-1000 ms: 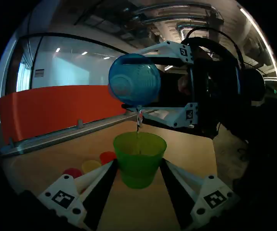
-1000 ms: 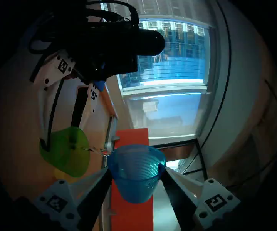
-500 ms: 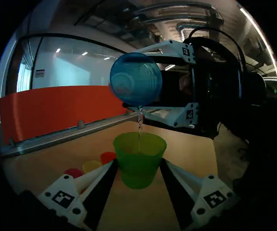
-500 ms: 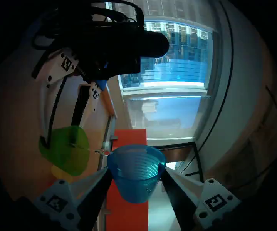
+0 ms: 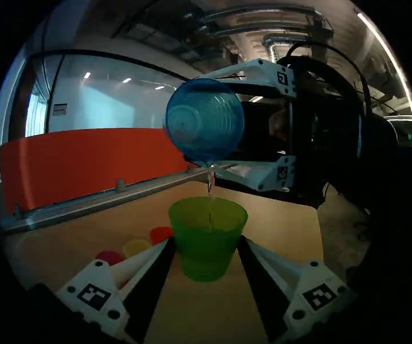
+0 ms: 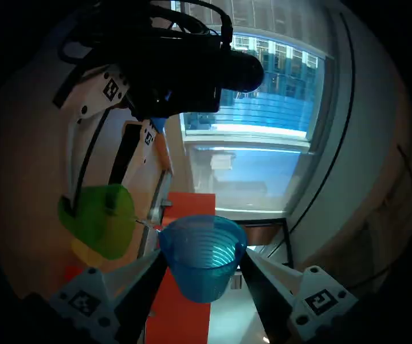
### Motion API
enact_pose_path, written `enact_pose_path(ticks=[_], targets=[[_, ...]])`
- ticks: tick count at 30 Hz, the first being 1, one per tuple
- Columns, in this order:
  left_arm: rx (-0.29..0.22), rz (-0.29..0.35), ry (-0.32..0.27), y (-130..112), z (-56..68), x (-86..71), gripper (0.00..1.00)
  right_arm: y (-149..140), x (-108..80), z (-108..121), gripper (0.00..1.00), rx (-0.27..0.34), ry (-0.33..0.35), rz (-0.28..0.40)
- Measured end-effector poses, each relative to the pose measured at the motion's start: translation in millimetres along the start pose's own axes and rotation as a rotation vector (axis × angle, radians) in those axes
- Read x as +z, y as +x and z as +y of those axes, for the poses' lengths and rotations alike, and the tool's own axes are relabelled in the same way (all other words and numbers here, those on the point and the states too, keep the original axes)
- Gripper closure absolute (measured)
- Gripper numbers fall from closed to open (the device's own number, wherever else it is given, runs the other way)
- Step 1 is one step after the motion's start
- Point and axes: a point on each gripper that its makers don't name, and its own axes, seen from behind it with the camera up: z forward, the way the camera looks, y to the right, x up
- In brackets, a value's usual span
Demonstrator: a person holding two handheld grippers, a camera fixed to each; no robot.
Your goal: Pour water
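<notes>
A green cup (image 5: 208,237) stands upright on the wooden table between my left gripper's (image 5: 206,258) fingers, which press on both its sides. Above it the blue cup (image 5: 204,120) lies tipped on its side, held by the other gripper, and a thin stream of water (image 5: 210,189) falls from its rim into the green cup. In the right gripper view, my right gripper (image 6: 203,269) is shut on the blue cup (image 6: 203,264). The green cup (image 6: 98,221) sits beyond its rim, held by the far gripper.
Red, yellow and pink cups (image 5: 131,247) stand on the table (image 5: 263,218) left of the green cup. An orange panel (image 5: 85,160) and a metal rail (image 5: 102,195) run along the table's far edge. A large window (image 6: 257,149) lies ahead in the right gripper view.
The blue cup has tipped a little further and shifted slightly right over the green cup. Water keeps falling. The green cup has stayed still.
</notes>
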Motion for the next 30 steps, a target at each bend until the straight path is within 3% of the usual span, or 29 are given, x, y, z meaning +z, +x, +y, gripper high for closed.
enact_pose_path(ticks=[21,30], targets=[[0.000,0.010,-0.002,5,0.4,-1.4,0.22,15,-2.2,0,0.13,-0.091,-0.016,-0.002],[0.003,0.010,0.001,5,0.5,-3.2,0.22,13,-6.0,1,0.13,-0.015,-0.007,0.007]])
